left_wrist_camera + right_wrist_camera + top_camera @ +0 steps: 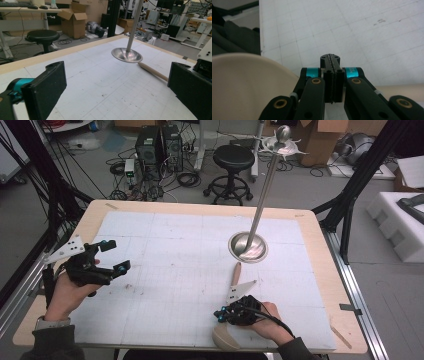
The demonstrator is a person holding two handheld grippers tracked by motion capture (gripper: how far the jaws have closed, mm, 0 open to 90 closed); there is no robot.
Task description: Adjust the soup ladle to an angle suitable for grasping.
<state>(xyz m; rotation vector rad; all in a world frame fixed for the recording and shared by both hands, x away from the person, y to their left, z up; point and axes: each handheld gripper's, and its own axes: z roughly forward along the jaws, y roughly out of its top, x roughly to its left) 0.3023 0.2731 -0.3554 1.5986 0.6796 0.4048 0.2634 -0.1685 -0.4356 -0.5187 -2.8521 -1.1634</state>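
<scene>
Your stand (261, 210) is polished metal, its dished base (127, 55) mirror-glossy. The spatula (236, 271) handle is smooth pale wood. A matt white gridded mat (175, 270), scuffed, covers the plywood worktop (90, 217).
</scene>
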